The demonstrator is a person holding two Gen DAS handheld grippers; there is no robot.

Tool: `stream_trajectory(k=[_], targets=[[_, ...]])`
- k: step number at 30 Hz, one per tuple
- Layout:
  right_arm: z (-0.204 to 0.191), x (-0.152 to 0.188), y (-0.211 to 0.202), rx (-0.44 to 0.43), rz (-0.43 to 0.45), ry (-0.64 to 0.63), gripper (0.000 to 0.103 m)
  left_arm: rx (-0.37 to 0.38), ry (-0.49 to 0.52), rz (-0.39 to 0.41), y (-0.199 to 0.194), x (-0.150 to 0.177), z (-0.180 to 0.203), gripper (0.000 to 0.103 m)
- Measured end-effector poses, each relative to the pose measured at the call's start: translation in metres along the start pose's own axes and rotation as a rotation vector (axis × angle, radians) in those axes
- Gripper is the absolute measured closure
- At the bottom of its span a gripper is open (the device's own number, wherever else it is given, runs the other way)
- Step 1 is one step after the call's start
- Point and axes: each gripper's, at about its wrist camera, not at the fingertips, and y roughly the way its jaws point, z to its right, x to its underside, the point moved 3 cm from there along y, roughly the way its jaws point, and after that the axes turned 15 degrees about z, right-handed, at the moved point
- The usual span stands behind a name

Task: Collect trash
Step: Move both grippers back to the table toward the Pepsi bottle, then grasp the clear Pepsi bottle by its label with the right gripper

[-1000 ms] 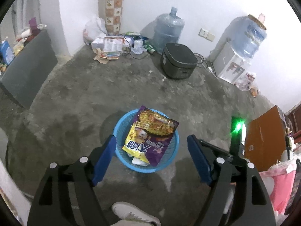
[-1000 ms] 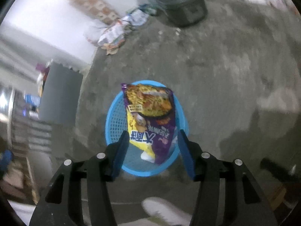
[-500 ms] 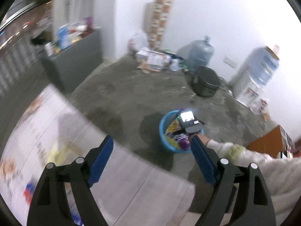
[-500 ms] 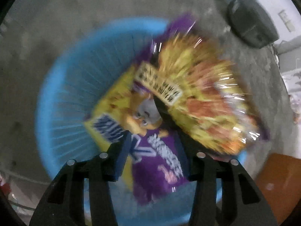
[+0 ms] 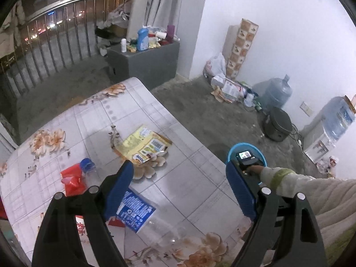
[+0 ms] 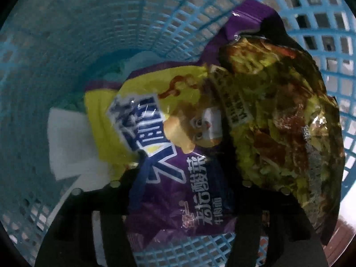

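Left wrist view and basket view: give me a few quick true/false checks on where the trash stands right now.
1. The purple and yellow noodle wrapper lies inside the blue plastic mesh basket. True.
2. The left gripper is clamped on a bottle. False: it is open and empty.
3. A yellow foil snack packet lies on the floral table. True.
4. The basket stands on the table. False: it stands on the floor.
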Motion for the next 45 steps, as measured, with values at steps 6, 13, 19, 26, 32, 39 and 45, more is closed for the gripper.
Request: stream_trajectory(k=[6, 13, 19, 26, 32, 39, 45], targets=[[0.019, 0.02, -0.082, -0.161, 0.289, 0.108, 0.035, 0.052, -0.031, 0.05, -0.002, 0.004, 0.004, 0.02], [0.059, 0.089, -0.212, -0.322, 0.597, 0.33, 0.035, 0.109, -0.056, 0.141, -0.015, 0.01, 0.004, 0.015], [0.073, 0.128, -0.298, -0.666, 0.72, 0.619, 0.033, 0.122, -0.112, 0.148, -0.023, 0.018, -0.006, 0.015], [0.041, 0.136, -0.391, -0.948, 0.83, 0.473, 0.033, 0.014, -0.124, 0.205, -0.054, 0.038, -0.033, 0.013], [-0.037, 0.127, -0.462, -1.187, 0.813, 0.161, 0.033, -0.07, -0.157, 0.234, -0.078, 0.073, -0.063, 0.013], [-0.163, 0.111, -0.493, -1.355, 0.602, -0.079, 0.033, -0.028, -0.244, 0.215, -0.078, 0.11, -0.082, 0.013], [-0.239, 0.097, -0.497, -1.375, 0.445, -0.14, 0.034, 0.039, -0.315, 0.17, -0.056, 0.122, -0.089, 0.033]])
